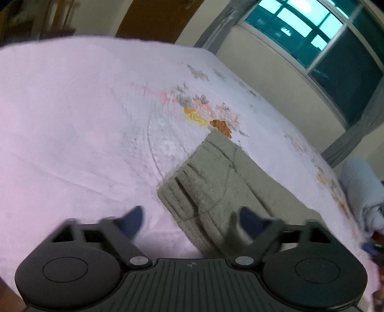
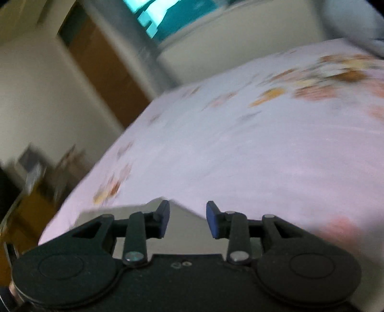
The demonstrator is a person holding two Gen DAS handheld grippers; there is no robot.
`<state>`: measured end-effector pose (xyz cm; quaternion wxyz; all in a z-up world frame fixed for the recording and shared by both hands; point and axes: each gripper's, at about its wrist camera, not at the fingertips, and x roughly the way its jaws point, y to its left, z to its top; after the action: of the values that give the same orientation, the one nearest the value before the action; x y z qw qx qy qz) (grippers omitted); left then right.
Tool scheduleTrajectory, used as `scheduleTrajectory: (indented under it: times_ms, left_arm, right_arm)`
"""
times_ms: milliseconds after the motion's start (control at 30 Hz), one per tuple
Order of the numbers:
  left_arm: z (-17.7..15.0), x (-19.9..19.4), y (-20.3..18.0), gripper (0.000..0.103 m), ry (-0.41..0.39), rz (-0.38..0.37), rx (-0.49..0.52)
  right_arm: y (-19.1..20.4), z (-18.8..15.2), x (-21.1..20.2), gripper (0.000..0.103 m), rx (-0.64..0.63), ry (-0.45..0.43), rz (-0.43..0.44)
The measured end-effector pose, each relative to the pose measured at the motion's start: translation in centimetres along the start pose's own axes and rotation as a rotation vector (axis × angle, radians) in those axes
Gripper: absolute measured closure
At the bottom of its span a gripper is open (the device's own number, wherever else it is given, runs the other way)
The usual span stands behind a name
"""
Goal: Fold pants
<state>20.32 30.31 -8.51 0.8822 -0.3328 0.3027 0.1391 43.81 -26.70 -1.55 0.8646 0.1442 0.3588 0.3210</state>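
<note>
Grey-green pants [image 1: 216, 182] lie folded flat on the pink floral bedsheet [image 1: 72, 120], right of centre in the left wrist view, waistband end nearest me. My left gripper [image 1: 192, 223] hovers open just above that near end. Its right pad [image 1: 249, 223] is over the cloth and its left pad [image 1: 134, 223] is over bare sheet, neither pressing. The right wrist view is blurred. My right gripper [image 2: 188, 219] is open over the bedsheet [image 2: 240, 144], with nothing held. A pale grey patch [image 2: 184, 230] shows under its jaws; I cannot tell what it is.
A rolled pale blue bundle [image 1: 360, 192] lies at the bed's right edge. Behind the bed are a window [image 1: 312, 36] and a brown door [image 1: 153, 16]. In the right wrist view the door [image 2: 103, 72] and blurred furniture [image 2: 36, 172] stand left of the bed.
</note>
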Motion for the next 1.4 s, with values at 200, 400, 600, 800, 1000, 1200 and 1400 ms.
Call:
scheduleTrajectory:
  times_ms: [200, 400, 600, 800, 1000, 1200, 1400]
  left_arm:
    - [0.2, 2.1, 0.0, 0.043, 0.014, -0.025, -0.047]
    - [-0.1, 1.5, -0.7, 0.043, -0.054, -0.026, -0.092]
    - [0.0, 2.3, -0.8, 0.043, -0.038, -0.024, -0.085]
    - [0.5, 2.4, -0.4, 0.042, -0.012, -0.040, -0.080]
    - [0.5, 2.1, -0.5, 0.043, -0.020, -0.042, -0.080]
    - [0.5, 2.1, -0.6, 0.042, -0.028, -0.041, -0.069]
    - [0.6, 2.2, -0.6, 0.043, -0.028, -0.044, -0.073]
  right_arm:
    - [3.2, 1.1, 10.6, 0.076, -0.114, 0.161, 0.043]
    - [4.2, 0.0, 13.0, 0.079, -0.186, 0.231, 0.078]
    - [6.4, 0.2, 14.7, 0.096, -0.275, 0.274, 0.135]
    - [7.7, 0.9, 14.7, 0.078, -0.316, 0.184, 0.043]
    - [4.5, 1.3, 14.5, 0.078, -0.231, 0.280, 0.039]
    - [4.6, 1.0, 14.5, 0.081, -0.222, 0.340, 0.167]
    - [5.2, 0.7, 15.6, 0.093, -0.273, 0.340, 0.135]
